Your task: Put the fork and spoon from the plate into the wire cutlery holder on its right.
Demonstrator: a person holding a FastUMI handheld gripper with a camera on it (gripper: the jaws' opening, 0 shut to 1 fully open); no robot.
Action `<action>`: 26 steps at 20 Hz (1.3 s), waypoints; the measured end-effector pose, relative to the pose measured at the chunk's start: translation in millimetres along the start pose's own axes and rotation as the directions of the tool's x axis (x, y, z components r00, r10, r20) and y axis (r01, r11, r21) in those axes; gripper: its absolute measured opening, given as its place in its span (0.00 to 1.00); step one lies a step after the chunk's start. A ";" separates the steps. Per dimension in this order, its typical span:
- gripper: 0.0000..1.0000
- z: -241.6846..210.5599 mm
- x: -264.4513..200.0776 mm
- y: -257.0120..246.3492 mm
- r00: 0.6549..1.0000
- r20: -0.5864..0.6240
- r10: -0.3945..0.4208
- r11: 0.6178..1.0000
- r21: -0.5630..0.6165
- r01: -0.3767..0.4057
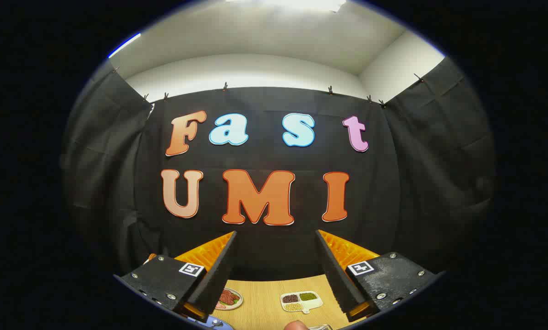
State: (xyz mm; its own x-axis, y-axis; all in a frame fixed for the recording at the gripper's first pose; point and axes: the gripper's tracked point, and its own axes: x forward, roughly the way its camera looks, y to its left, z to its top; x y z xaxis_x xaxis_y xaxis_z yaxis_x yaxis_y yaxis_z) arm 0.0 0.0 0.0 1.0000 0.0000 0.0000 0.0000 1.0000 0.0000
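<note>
Gaping wide, the tongs (pixel 276 233) hover above the plate (pixel 219 324) below.

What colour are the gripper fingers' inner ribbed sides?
Orange on the hand-held gripper, seen best in the gripper view.

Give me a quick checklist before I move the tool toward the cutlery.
1. Tool open: ok, its two fingers stand wide apart.
2. Nothing held: ok, only the wooden table and booth wall show between the fingers.
3. Fork and spoon located: cannot tell.
4. Wire cutlery holder located: cannot tell; a bit of metal sits at the near table edge.
5. Distractors noted: ok, a small food plate and a divided tray lie beyond the fingers.
6. Tool aimed at the table: not ok, it faces the wall.
</note>
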 end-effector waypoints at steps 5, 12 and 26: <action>0.98 0.3 -0.1 -0.2 1.000 -0.008 0.002 1.000 0.004 -0.002; 0.98 -0.3 0.3 -0.3 1.000 -0.012 -0.004 1.000 0.006 0.004; 0.98 -112.6 -13.7 94.5 0.913 -0.353 0.205 0.976 0.008 -0.216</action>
State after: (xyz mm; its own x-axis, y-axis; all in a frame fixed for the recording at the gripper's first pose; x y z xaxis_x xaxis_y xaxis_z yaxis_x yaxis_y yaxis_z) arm -13.7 94.5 -112.6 0.9129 0.2045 -0.3533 -0.2158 0.9764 0.0076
